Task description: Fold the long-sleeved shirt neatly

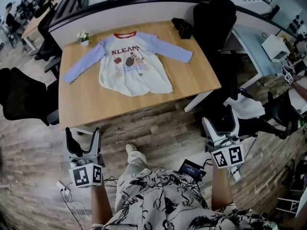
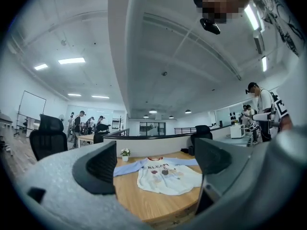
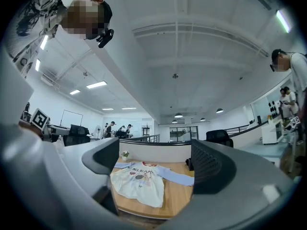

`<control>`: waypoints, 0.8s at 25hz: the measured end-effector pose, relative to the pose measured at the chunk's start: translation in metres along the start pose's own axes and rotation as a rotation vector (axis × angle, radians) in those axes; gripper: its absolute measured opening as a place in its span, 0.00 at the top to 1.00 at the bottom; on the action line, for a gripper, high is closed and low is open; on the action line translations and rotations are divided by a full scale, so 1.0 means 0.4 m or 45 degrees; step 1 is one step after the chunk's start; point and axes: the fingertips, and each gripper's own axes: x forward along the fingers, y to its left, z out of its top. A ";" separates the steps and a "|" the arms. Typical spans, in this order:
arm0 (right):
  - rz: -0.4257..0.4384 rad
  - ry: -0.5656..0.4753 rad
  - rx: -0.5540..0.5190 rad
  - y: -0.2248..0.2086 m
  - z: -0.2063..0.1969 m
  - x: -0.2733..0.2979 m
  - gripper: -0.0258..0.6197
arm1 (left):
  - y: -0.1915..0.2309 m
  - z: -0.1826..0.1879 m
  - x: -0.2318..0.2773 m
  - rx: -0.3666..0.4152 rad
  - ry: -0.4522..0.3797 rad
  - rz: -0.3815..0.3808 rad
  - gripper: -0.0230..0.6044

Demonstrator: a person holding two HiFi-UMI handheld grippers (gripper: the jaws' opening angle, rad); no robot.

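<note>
Hanging low over the plank floor (image 1: 158,128), the left claw (image 1: 83,134) and right claw (image 1: 219,121) both gape wide, with nothing between their ribbed black pads (image 2: 103,169). Both are short of the worktop (image 1: 96,104). Ahead, the shirt (image 1: 129,63) lies flat on that pale wood worktop, front up and sleeves spread. It has a white body, light blue sleeves and a red collar; its print is too small to read fully. A small flower pot (image 1: 84,37) stands near one sleeve. A dark object (image 1: 182,28) at the far edge is hard to make out.
</note>
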 end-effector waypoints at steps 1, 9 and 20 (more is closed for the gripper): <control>-0.002 0.000 -0.012 0.003 0.006 0.039 0.24 | 0.018 0.009 0.037 0.011 -0.013 -0.010 0.17; -0.066 0.045 -0.083 0.031 -0.018 0.273 0.24 | 0.147 -0.013 0.283 0.049 0.049 -0.192 0.18; -0.131 0.255 -0.103 -0.037 -0.136 0.398 0.24 | 0.192 -0.165 0.512 -0.005 0.265 -0.414 0.24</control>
